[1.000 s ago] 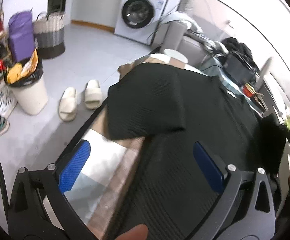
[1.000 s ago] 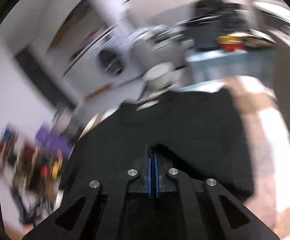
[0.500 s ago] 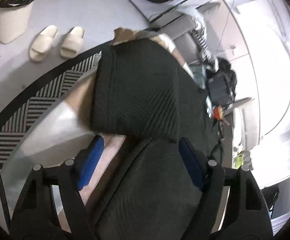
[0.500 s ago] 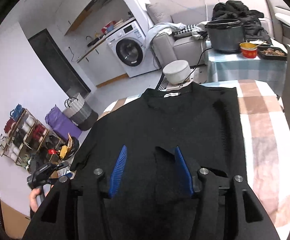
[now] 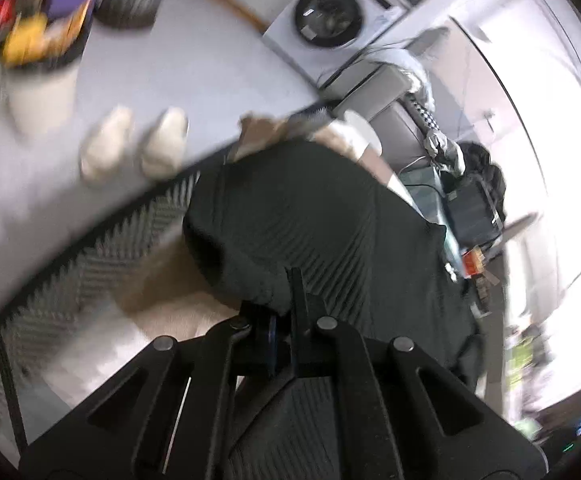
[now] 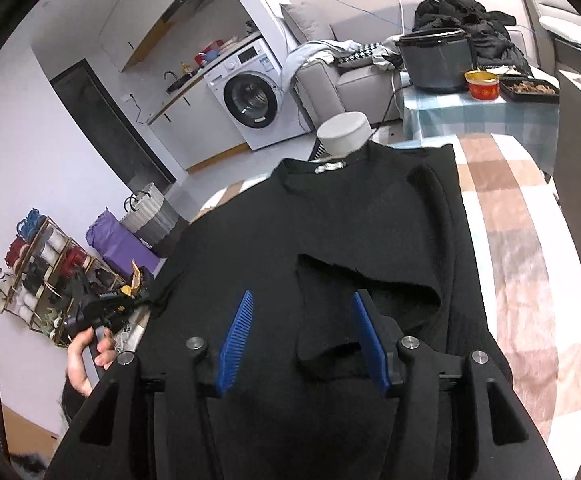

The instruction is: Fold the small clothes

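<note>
In the left wrist view, the left gripper (image 5: 280, 312) at the bottom middle is pinched tight on a bunched fold of the black ribbed knit sweater (image 5: 310, 216), which fills the middle of the frame. In the right wrist view, the right gripper (image 6: 304, 340) is spread wide at the bottom middle, holding nothing, just over the sweater (image 6: 350, 220) lying flat on the brown and white checked tablecloth (image 6: 518, 240).

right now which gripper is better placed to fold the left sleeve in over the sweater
Left. The left gripper is shut on the black sweater at its sleeve edge, ready to carry it across. The right gripper hangs open over the middle, gripping nothing.
</note>
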The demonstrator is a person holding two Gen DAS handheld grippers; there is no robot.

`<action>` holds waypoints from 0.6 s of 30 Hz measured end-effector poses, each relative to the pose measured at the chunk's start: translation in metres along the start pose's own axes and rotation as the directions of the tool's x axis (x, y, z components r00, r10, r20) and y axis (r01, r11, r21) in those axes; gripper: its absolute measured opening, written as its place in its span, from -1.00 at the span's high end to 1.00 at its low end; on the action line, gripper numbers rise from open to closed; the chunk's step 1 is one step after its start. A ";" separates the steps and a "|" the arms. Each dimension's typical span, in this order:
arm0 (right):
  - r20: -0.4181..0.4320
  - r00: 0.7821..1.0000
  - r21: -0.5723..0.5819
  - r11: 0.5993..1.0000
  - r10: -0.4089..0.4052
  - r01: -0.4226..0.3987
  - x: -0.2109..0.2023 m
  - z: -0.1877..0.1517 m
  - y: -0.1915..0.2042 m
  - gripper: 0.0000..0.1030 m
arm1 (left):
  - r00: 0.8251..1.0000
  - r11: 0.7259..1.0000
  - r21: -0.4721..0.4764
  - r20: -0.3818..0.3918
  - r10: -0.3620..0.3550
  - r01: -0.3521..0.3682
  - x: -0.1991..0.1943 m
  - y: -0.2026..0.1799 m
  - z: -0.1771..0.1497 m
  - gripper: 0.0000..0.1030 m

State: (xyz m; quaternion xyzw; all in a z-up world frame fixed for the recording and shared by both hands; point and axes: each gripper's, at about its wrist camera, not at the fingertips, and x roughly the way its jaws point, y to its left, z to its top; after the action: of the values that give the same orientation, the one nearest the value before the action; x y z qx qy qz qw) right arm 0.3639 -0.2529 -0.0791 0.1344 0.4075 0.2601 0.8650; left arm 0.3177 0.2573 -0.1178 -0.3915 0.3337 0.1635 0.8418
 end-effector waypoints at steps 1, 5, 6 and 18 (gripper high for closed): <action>-0.006 1.000 0.005 1.000 0.001 0.000 0.001 -0.002 -0.002 -0.02 | 0.999 0.998 0.066 0.043 0.006 -0.009 -0.007 -0.016 0.004 0.97; -0.010 1.000 0.015 1.000 -0.008 0.008 0.000 -0.006 -0.008 -0.02 | 0.990 0.931 0.366 0.130 -0.049 -0.002 -0.031 -0.100 -0.003 0.97; -0.012 1.000 0.020 1.000 -0.009 0.009 0.000 -0.007 -0.010 -0.02 | 0.990 0.903 0.430 0.121 -0.067 0.008 -0.033 -0.120 -0.010 0.96; -0.028 0.999 0.058 0.998 -0.024 0.026 0.002 -0.009 -0.019 -0.02 | 0.929 0.655 0.680 -0.356 -0.100 0.331 0.006 -0.191 -0.132 -0.15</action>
State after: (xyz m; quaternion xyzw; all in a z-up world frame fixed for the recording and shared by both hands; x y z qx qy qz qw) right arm 0.3644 -0.2674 -0.0947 0.1509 0.4285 0.2391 0.8582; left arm 0.3672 0.0338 -0.0786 -0.0803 0.4398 -0.1438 0.8829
